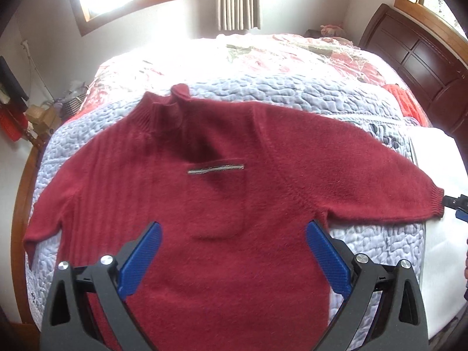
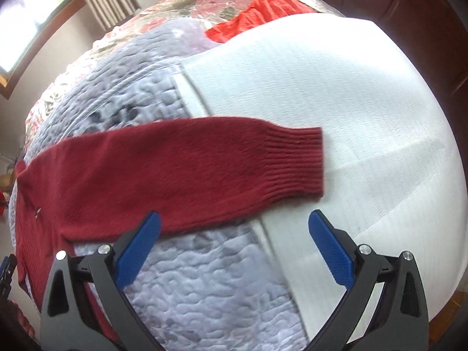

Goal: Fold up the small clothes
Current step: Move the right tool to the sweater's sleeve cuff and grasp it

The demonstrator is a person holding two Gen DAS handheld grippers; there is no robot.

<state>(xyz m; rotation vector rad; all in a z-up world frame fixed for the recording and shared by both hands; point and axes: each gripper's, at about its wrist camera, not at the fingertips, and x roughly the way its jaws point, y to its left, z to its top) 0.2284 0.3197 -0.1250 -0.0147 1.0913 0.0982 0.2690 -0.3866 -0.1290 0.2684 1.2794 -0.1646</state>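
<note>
The red sweater (image 1: 222, 181) lies spread flat on the bed (image 1: 292, 96), unfolded. Both the left gripper (image 1: 234, 234) and right gripper (image 2: 234, 222) hover with fingers wide apart, holding nothing. The right one probably must pinch the sleeve cuff (image 2: 301, 163) next.

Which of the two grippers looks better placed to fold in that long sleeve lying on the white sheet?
Probably the right gripper. It is open just short of the dark red knitted sweater's long sleeve, near its ribbed cuff. The left gripper, also open, hovers over the sweater's body instead.
</note>
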